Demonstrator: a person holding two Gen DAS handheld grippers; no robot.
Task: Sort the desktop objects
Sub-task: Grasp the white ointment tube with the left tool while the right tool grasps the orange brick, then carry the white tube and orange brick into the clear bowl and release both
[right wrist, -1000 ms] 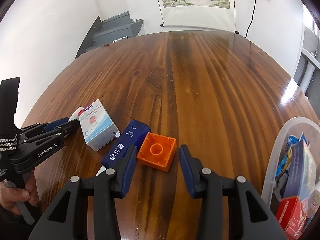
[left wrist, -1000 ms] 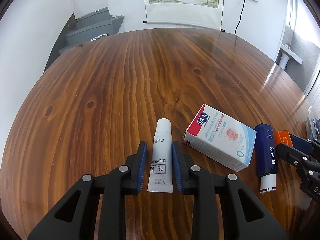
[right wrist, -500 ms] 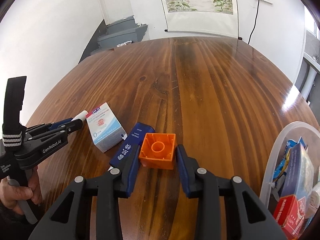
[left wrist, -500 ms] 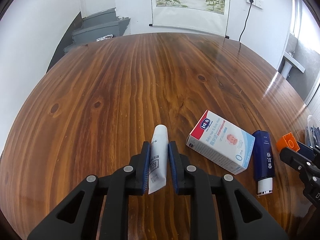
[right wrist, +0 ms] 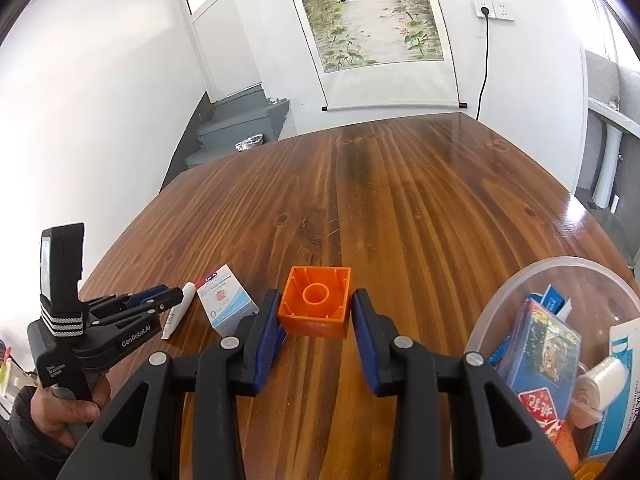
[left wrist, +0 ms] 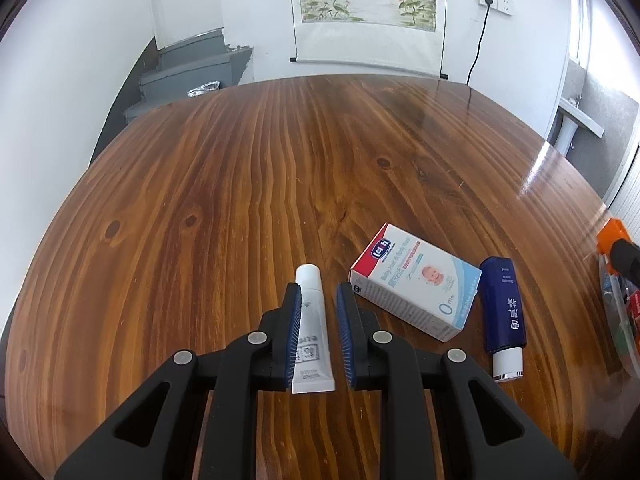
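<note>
the left hand-held gripper (left wrist: 316, 334) is clamped narrow on a white squeeze tube with grey print (left wrist: 311, 332), its blue pads pressing the tube's sides; the cap end points away over the brown wooden table (left wrist: 248, 184), and whether the tube is clear of the wood cannot be told. just to the right of this hand-held gripper lies a white, red and pale-blue cardboard box with a baby's picture (left wrist: 416, 298), flat on the table, and beside that box lies a dark blue cylindrical container with a white end (left wrist: 503, 312).

the right hand-held gripper (right wrist: 315, 322) is closed on an orange plastic toy block (right wrist: 316, 307) – hollow underside toward the camera, with a round tube inside it – and the block sits above the table surface between the blue pads. in the same view a hand (right wrist: 72, 412) at lower left grips the handle of the left hand-held gripper.

to the right of the block stands a round clear plastic bin (right wrist: 492, 308). inside it are a blue box with a printed picture (right wrist: 540, 344), a red packet with white characters (right wrist: 540, 406), a roll of white bandage-like material (right wrist: 600, 380), a white and blue box (right wrist: 624, 412) against the far wall of the bin, and some pale blue card pieces – all loosely piled, leaning on one another.
</note>
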